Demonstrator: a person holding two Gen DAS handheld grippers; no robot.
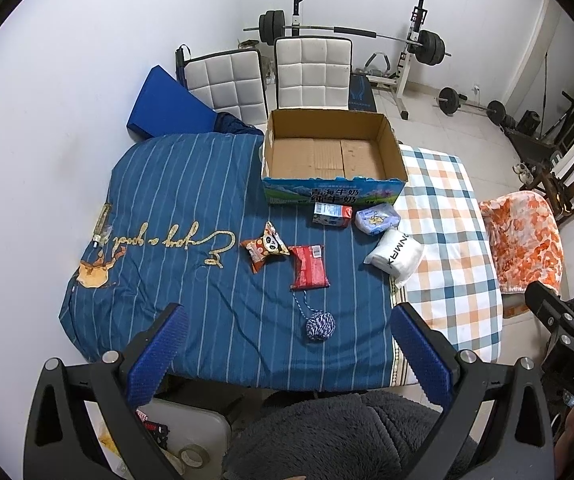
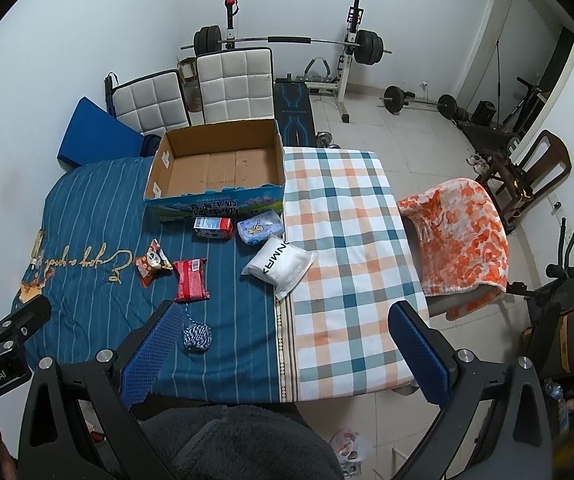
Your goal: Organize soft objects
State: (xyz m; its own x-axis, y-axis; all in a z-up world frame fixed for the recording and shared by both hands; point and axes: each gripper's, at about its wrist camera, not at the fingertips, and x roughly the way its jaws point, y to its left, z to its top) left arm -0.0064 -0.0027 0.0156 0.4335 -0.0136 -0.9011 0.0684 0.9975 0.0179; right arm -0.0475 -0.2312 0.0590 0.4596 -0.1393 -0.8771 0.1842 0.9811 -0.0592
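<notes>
An open cardboard box [image 1: 391, 148] [image 2: 159, 176] stands at the far side of a cloth-covered table. In front of it lie a small red-and-white carton [image 1: 331, 215] [image 2: 213, 227], a pale blue tissue pack [image 1: 378, 219] [image 2: 259, 226], a white bagged towel [image 1: 395, 257] [image 2: 279, 266], a panda snack bag [image 1: 265, 245] [image 2: 153, 263], a red packet [image 1: 309, 267] [image 2: 191, 280] and a blue-white yarn ball [image 1: 320, 326] [image 2: 197, 337]. My left gripper [image 1: 287, 352] is open and empty, held above the near table edge. My right gripper [image 2: 287, 354] is open and empty, to its right.
The table carries a blue striped cloth [image 1: 175, 208] and a checked cloth [image 2: 339, 248]. Two white chairs [image 1: 311, 72] stand behind the box. An orange blanket on a chair [image 2: 461, 236] is on the right. Weight equipment [image 2: 287, 42] lines the far wall.
</notes>
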